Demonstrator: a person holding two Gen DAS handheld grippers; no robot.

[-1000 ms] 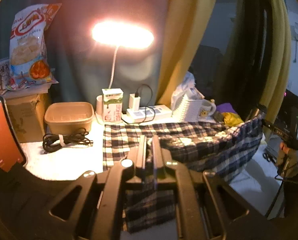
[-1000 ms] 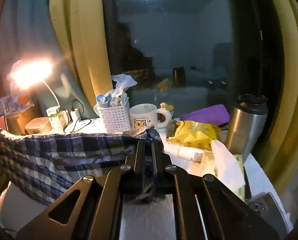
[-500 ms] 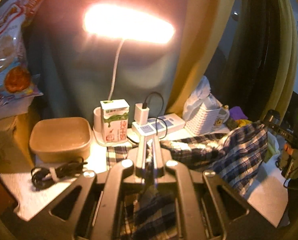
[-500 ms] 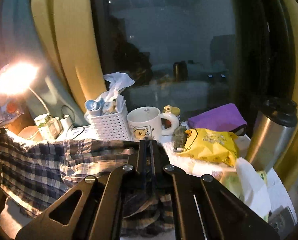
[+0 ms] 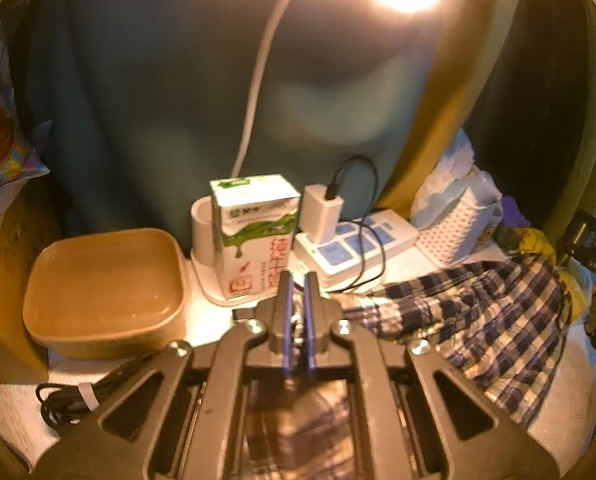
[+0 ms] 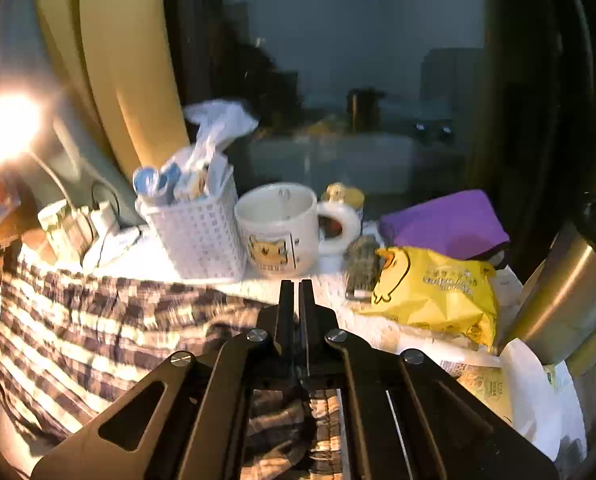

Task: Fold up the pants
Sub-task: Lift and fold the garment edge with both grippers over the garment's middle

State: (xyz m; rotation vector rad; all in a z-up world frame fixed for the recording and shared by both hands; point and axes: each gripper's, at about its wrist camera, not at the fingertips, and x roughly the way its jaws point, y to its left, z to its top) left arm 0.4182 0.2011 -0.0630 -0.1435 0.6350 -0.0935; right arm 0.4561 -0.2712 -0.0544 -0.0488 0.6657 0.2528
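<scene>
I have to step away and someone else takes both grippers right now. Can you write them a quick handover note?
Left claw: shut on the plaid pants, near the milk carton.
Right claw: shut on the pants too, in front of the mug and white basket.
Pants: hanging between the two claws over the table, sagging and bunched.
Done: both ends gripped and carried toward the back clutter.
Left: lay the fabric down flat, release, finish the fold. Mind the charger cable.
</scene>
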